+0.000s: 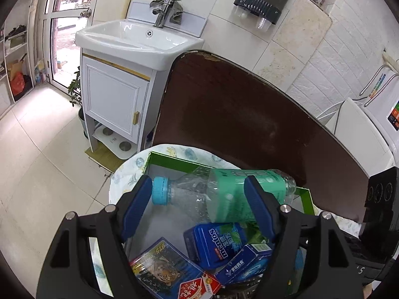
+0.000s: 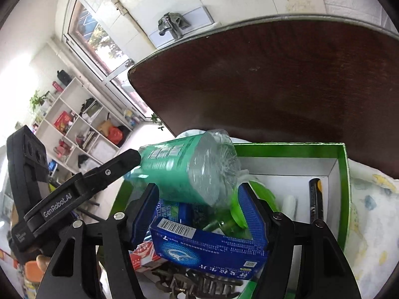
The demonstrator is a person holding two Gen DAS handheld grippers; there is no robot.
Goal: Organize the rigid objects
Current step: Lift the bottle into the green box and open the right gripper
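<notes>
Left gripper: jaws spread wide, pitched steeply down over the green box. Slantwise between its ribbed blue pads, a clear crinkled plastic bottle on its side, with a mint-green label. Turquoise ridged cap right at the near-left pad's tip, the other pad in front of the label. Seen from the right wrist, one black fingertip against the label's end. Firm grip or mere contact: cannot tell.

Right gripper: likewise tilted down, jaws parted about a bottle's width. Bottle base just above and between the pad tips, a glossy blue carton lower down between the fingers. Pressing on either: cannot tell.

Beneath the bottle, inside the white-lined box: a rounded blue mentos tin, a card pack with a tiger print, a brown hair claw, a black cylinder along the far wall. Bottle's base end over the box rim.

Under the box, a pale patterned cloth. Just beyond, a dark brown rounded tabletop. Further off, a white washbasin cabinet.
</notes>
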